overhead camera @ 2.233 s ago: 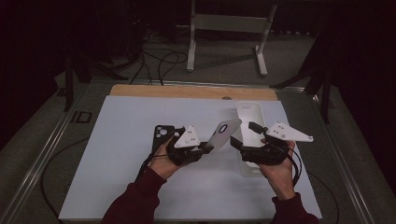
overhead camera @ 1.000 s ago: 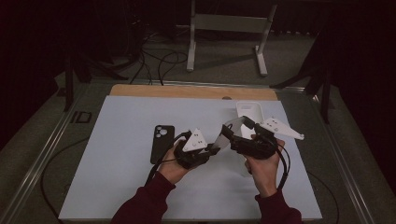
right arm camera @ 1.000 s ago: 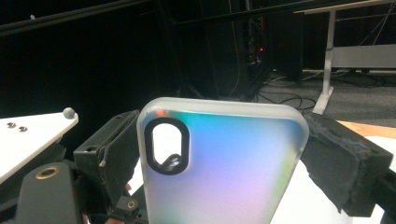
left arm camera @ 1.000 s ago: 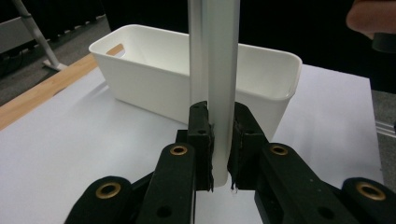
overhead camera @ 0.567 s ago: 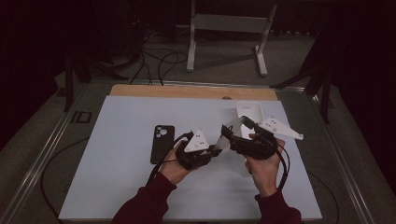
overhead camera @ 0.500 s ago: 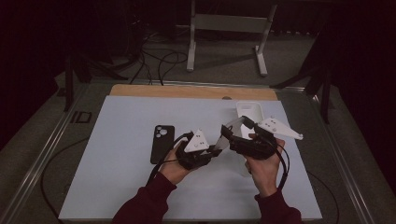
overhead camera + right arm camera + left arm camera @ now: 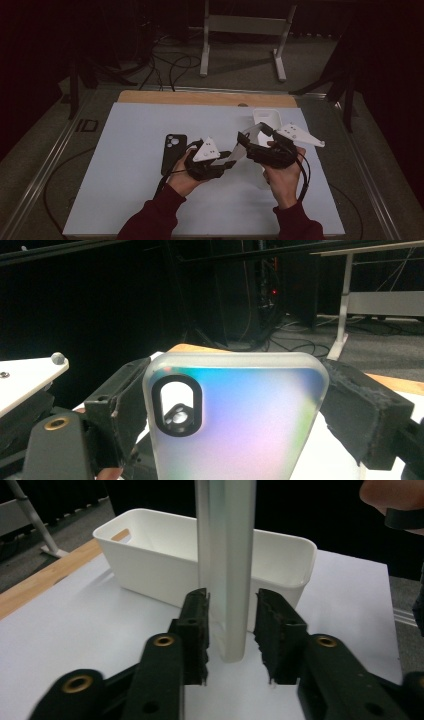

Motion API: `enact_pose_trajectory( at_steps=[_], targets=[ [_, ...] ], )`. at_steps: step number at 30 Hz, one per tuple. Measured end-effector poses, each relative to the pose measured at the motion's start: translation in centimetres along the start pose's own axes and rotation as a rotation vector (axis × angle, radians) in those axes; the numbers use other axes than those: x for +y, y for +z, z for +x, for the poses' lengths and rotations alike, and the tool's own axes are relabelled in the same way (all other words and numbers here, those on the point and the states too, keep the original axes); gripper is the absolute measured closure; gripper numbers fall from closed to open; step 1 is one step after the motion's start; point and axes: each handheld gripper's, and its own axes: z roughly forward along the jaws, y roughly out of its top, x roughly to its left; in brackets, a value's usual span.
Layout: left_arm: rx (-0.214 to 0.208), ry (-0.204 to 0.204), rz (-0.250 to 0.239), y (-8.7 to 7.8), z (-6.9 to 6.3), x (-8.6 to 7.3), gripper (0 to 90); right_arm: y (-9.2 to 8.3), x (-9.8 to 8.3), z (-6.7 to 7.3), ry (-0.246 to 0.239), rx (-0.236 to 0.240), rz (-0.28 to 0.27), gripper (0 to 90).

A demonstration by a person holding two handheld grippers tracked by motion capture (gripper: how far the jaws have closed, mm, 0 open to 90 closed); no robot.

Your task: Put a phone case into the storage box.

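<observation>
1. We judge the work to be a hand-over of a frosted phone case [image 7: 235, 420] between the two grippers, and it looks about midway: the case is up off the bench [image 7: 125, 165], spanning the gap between the hands.

2. The right gripper [image 7: 235, 405] is clenched across the width of the case, one pad on each long edge, with the camera cut-out toward us in the right gripper view.

3. The left gripper [image 7: 231, 630] has just been opening; the end of the case stands edge-on between its pads, with a gap on the right side, while on the left we cannot tell if it brushes (so released, as far as we can see).

4. What seems left: draw the left gripper clear, then carry the case on, perhaps to the black phone [image 7: 174, 152] lying flat on the bench left of the hands, or to the white bin [image 7: 200, 565] just beyond them; we cannot tell which.

5. Room: the bench is open to the left and toward the person. The bin's wall stands close behind the grippers, and the right bench edge is near the right hand.
</observation>
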Motion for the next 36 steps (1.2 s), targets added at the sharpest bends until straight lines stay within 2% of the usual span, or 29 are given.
enact_pose_trajectory(
  at_steps=[6, 14, 18, 20, 22, 28, 30, 31, 32, 36],
  targets=[
    [0.03, -0.005, 0.001, -0.7, 0.4, 0.0, 51.7, 0.0, 0.4, -0.1, -0.005, -0.01, -0.007, 17.0],
    [0.132, -0.024, -0.01, -2.0, 1.1, -0.1, 32.2, 0.2, 0.9, -0.6, -0.012, -0.02, -0.005, 16.9],
    [0.194, -0.044, 0.004, -2.5, 1.7, -0.3, 18.6, 0.4, 1.3, -0.7, -0.014, -0.026, -0.005, 16.9],
    [0.225, -0.05, 0.007, -2.8, 1.9, -0.4, 14.6, 0.5, 1.5, -0.8, -0.019, -0.031, -0.006, 16.9],
    [0.237, -0.057, 0.012, -3.1, 2.1, -0.5, 9.5, 0.5, 1.5, -0.8, -0.015, -0.032, -0.008, 16.9],
    [0.288, -0.092, 0.013, -4.4, 3.3, -1.2, 0.8, 0.9, 2.0, -1.2, -0.025, -0.043, -0.002, 16.9],
    [0.288, -0.092, 0.013, -4.4, 3.3, -1.2, 0.2, 0.9, 2.0, -1.3, -0.021, -0.047, -0.002, 16.9],
    [0.327, -0.104, 0.004, -5.4, 3.8, -1.7, 0.2, 0.9, 2.0, -1.3, -0.021, -0.047, -0.002, 16.9],
    [0.336, -0.108, 0.0, -5.6, 3.9, -1.8, 0.0, 1.1, 2.1, -1.6, -0.035, -0.055, -0.003, 16.9],
    [0.387, -0.113, -0.003, -6.8, 4.3, -2.5, 0.0, 1.3, 2.4, -2.0, -0.03, -0.065, -0.015, 16.9]
  ],
)
